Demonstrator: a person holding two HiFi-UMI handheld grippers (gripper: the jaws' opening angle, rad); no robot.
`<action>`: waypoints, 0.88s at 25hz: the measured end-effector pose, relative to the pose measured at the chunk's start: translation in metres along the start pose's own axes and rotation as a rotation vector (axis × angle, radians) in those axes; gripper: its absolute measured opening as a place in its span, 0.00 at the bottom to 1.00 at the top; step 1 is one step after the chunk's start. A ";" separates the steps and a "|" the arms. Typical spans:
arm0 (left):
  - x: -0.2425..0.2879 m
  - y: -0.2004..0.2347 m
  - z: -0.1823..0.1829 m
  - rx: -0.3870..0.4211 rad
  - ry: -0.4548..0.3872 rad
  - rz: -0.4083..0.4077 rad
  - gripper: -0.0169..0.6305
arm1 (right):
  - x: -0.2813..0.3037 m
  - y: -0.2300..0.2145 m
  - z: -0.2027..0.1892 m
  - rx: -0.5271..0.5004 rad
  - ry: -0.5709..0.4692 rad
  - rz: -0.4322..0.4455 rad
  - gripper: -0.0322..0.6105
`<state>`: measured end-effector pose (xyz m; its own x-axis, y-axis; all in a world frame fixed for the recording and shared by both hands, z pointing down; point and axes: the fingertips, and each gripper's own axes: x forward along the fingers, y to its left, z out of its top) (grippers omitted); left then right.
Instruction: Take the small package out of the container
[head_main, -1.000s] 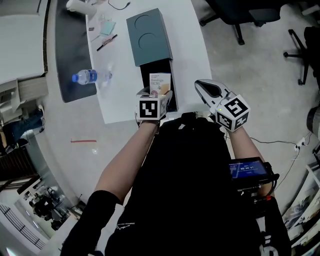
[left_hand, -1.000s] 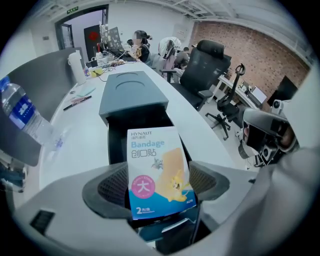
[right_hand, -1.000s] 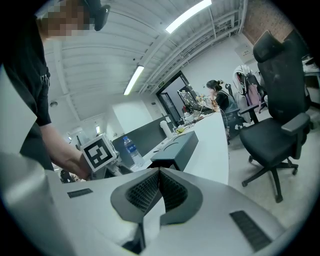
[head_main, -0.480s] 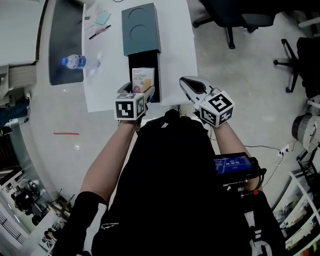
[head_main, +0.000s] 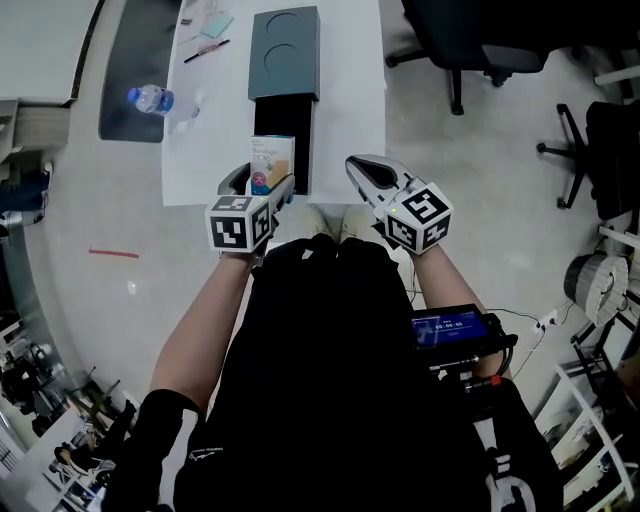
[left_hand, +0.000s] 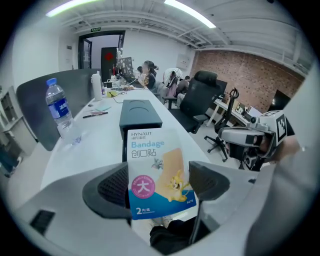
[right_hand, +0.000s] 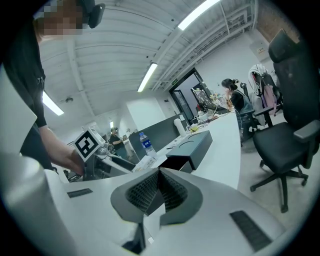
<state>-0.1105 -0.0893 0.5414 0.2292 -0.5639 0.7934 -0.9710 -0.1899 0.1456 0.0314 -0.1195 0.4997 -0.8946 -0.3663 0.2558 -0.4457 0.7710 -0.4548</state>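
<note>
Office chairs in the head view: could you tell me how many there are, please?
2. One office chair is at the top edge, right of centre; a second chair is at the right edge. More may lie outside the frame.

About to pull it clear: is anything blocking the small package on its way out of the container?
Nothing visible does. The left gripper is shut on the small package, held upright at the open near end of the container. The right gripper is shut, empty and off to the side.
</note>
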 end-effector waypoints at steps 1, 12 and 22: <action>-0.001 0.002 -0.001 -0.002 -0.010 -0.001 0.61 | 0.003 0.001 -0.001 -0.002 0.002 0.003 0.09; -0.031 0.006 -0.007 0.016 -0.102 -0.045 0.61 | 0.003 0.025 0.001 -0.039 -0.003 -0.029 0.09; -0.063 0.035 -0.027 -0.008 -0.178 -0.124 0.61 | 0.009 0.049 0.006 -0.067 -0.027 -0.106 0.09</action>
<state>-0.1603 -0.0390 0.5124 0.3543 -0.6703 0.6521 -0.9351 -0.2602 0.2406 0.0012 -0.0876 0.4749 -0.8433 -0.4611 0.2761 -0.5359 0.7600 -0.3678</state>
